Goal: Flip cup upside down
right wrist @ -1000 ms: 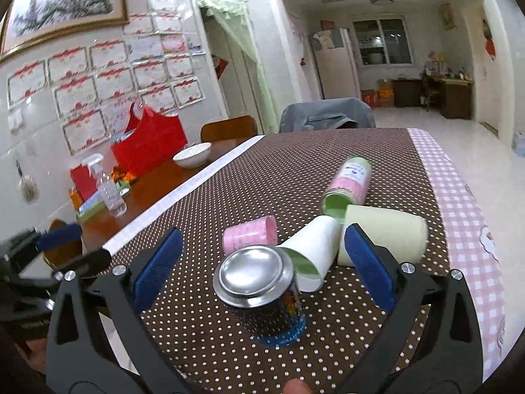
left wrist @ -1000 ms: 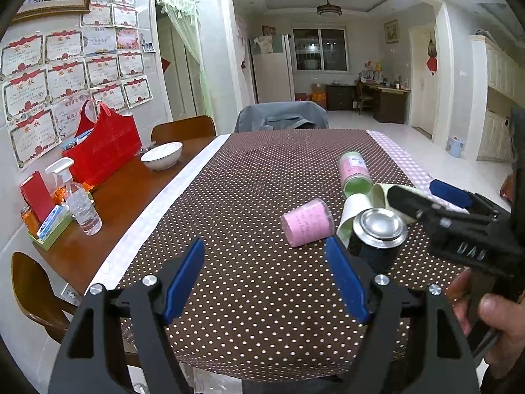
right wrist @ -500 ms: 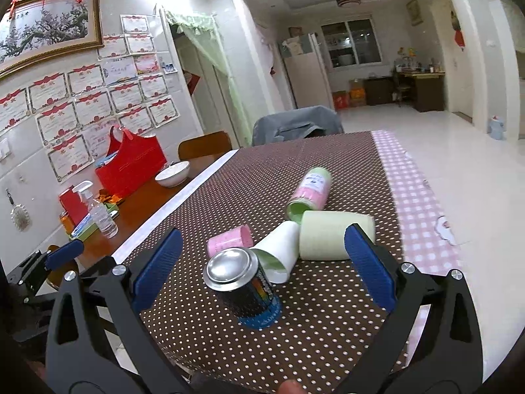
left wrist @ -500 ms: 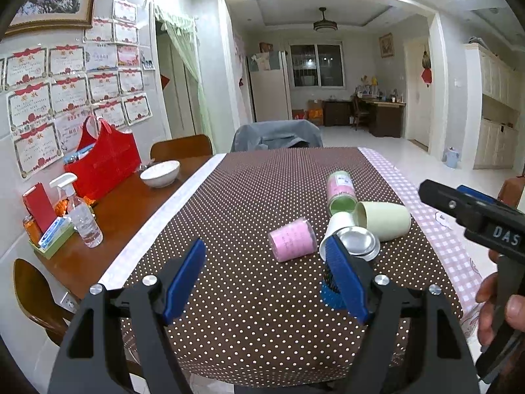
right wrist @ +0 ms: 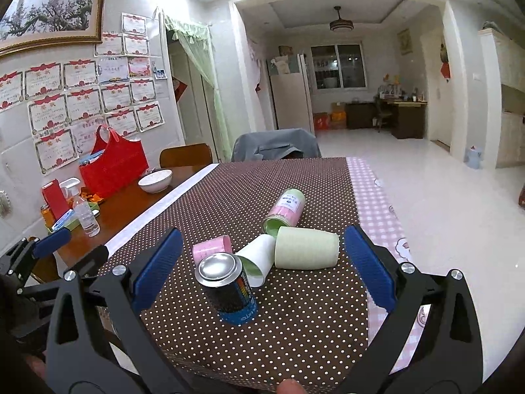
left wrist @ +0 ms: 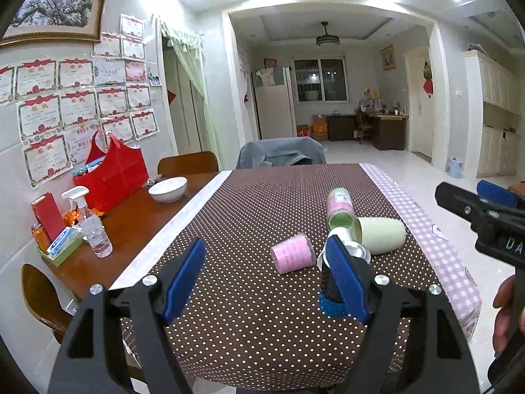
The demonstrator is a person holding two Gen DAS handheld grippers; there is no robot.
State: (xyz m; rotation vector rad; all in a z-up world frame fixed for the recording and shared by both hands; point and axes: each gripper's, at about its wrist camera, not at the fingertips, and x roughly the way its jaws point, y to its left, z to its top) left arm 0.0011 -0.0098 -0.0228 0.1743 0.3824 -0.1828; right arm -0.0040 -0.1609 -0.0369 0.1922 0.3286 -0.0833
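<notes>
A dark metal cup [right wrist: 229, 287] stands upside down on the dotted brown tablecloth [right wrist: 236, 197], silver base up, blue rim down. In the left wrist view it [left wrist: 331, 295] is partly hidden behind my left gripper's right finger. Behind it lie a pink cup [right wrist: 211, 249], a white cup [right wrist: 259, 259], a pale green cup [right wrist: 306, 251] and a pink-and-green cup [right wrist: 285, 210], all on their sides. My right gripper [right wrist: 262, 269] is open and empty, back from the metal cup. My left gripper [left wrist: 265, 275] is open and empty, near the table's front edge.
On the bare wood at left stand a white bowl [left wrist: 168, 189], a red bag [left wrist: 111, 177], a spray bottle [left wrist: 93, 229] and a small tray of items [left wrist: 59, 249]. A covered chair [left wrist: 280, 154] stands at the far end. A pink checked cloth strip [left wrist: 426, 229] borders the right edge.
Both grippers have pulled back and up from the table. The metal cup stays standing upside down where it was, and now looks smaller and farther away.
</notes>
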